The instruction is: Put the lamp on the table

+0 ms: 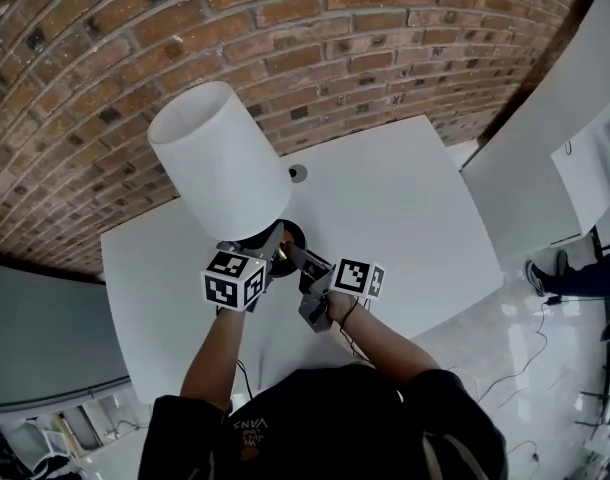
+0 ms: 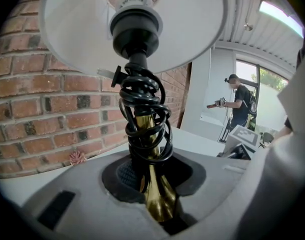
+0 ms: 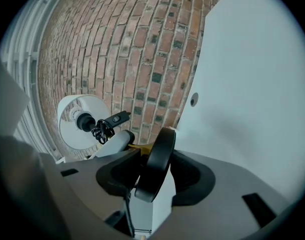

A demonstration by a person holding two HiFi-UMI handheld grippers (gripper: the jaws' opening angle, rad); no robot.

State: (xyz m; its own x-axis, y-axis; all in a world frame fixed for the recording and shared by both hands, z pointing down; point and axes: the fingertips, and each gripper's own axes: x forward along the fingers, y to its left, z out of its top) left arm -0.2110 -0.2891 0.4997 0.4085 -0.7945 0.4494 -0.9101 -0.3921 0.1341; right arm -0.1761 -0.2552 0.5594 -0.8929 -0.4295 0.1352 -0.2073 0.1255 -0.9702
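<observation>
Lamp (image 1: 220, 163) hangs tilted over the white table (image 1: 415, 208), carried between your two tools. Your left gripper (image 1: 272, 251) is clamped narrowly on its brass stem (image 2: 153, 184). Your right gripper (image 1: 307, 268) is spread wide, pinching the edge of its black base (image 3: 156, 164).

You had before you, counted:

- Lamp (image 1: 220, 163) with white tapered shade, brass stem and black disc base: one.
- Black cord (image 2: 142, 109) coiled round that stem: one.
- White square-topped table (image 1: 405, 218): one, and it bore one small round grey grommet (image 1: 298, 173).
- Grey two-jaw grippers in your hands: two, the left gripper (image 1: 274, 247) and the right gripper (image 1: 301, 261).
- Red brick wall (image 1: 315, 38): one.
- Person in dark clothes (image 2: 239, 106), far off: one.
- Small pink rosette (image 2: 77, 157): one.
</observation>
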